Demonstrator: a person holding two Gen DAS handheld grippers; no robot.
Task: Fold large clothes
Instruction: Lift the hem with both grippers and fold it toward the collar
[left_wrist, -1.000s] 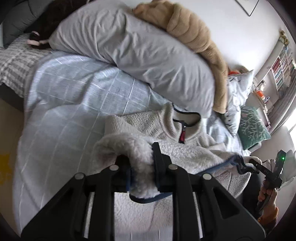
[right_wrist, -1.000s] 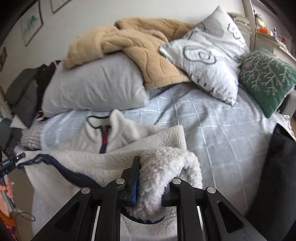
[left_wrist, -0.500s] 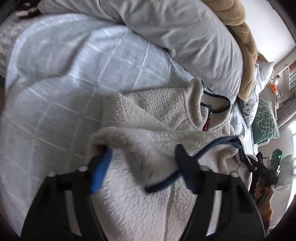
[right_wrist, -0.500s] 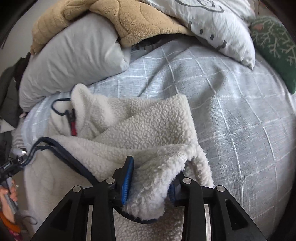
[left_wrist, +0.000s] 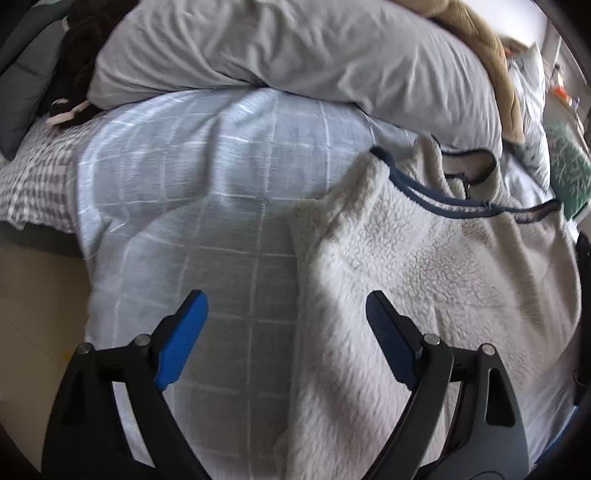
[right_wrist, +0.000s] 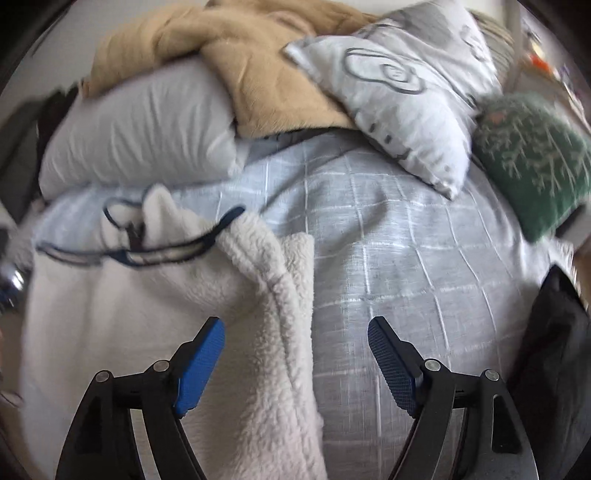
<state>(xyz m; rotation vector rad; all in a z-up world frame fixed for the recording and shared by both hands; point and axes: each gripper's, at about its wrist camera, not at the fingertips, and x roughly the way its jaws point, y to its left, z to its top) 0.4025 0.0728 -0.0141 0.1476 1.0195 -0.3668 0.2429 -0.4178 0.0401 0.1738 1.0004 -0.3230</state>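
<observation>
A cream fleece pullover with navy trim lies folded in half on the light blue checked bedspread, its hem up by the collar. It also shows in the right wrist view. My left gripper is open and empty above the fleece's left edge. My right gripper is open and empty above the fleece's right edge.
A grey pillow and a tan blanket lie behind the fleece. A patterned white cushion and a green cushion sit at the right. A dark object is at the bed's right edge.
Both grippers have let go of the fleece hem and opened wide. The hem now lies by the collar, and both grippers have drawn back.
</observation>
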